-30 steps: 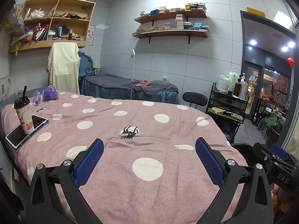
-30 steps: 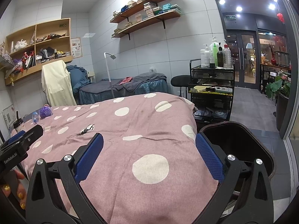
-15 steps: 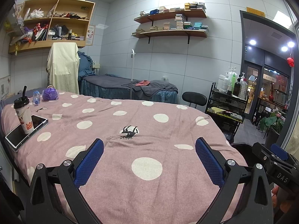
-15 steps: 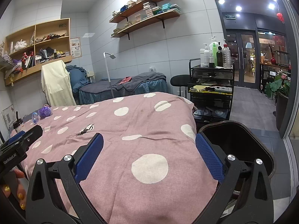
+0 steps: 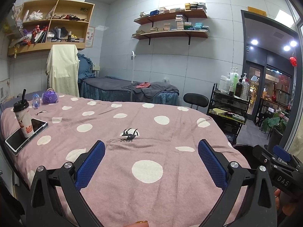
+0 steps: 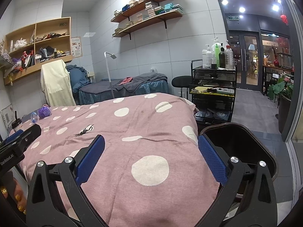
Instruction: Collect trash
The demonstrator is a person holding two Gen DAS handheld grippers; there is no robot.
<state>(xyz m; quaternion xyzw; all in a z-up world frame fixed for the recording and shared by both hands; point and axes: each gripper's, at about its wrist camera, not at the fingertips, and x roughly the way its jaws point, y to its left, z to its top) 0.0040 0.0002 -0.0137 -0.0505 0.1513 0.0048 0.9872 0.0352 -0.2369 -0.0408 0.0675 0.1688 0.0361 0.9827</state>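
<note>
A bed with a pink polka-dot cover (image 5: pixel 151 141) fills both views. On its far left a drink cup with a black lid and straw (image 5: pixel 23 118) stands on a tablet (image 5: pixel 26 133). Beyond it lie a small plastic bottle (image 5: pixel 35 100) and a crumpled purple wrapper (image 5: pixel 49 97); both also show in the right wrist view, the bottle (image 6: pixel 33 116) and the wrapper (image 6: pixel 44 111). A small black scrap (image 5: pixel 129 134) lies mid-bed. A dark trash bin (image 6: pixel 240 147) stands at the bed's right corner. My left gripper (image 5: pixel 151 162) and right gripper (image 6: pixel 151 158) are open and empty above the near edge.
A black trolley with bottles (image 6: pixel 214 87) and a black stool (image 6: pixel 181 80) stand right of the bed. A second bed with grey covers (image 5: pixel 130 90) and a floor lamp (image 6: pixel 109 71) are behind. Wall shelves hang above. A potted plant (image 6: pixel 282 89) stands by the doorway.
Both views have shifted only very slightly; the grippers stay open and hover in nearly the same place over the bed.
</note>
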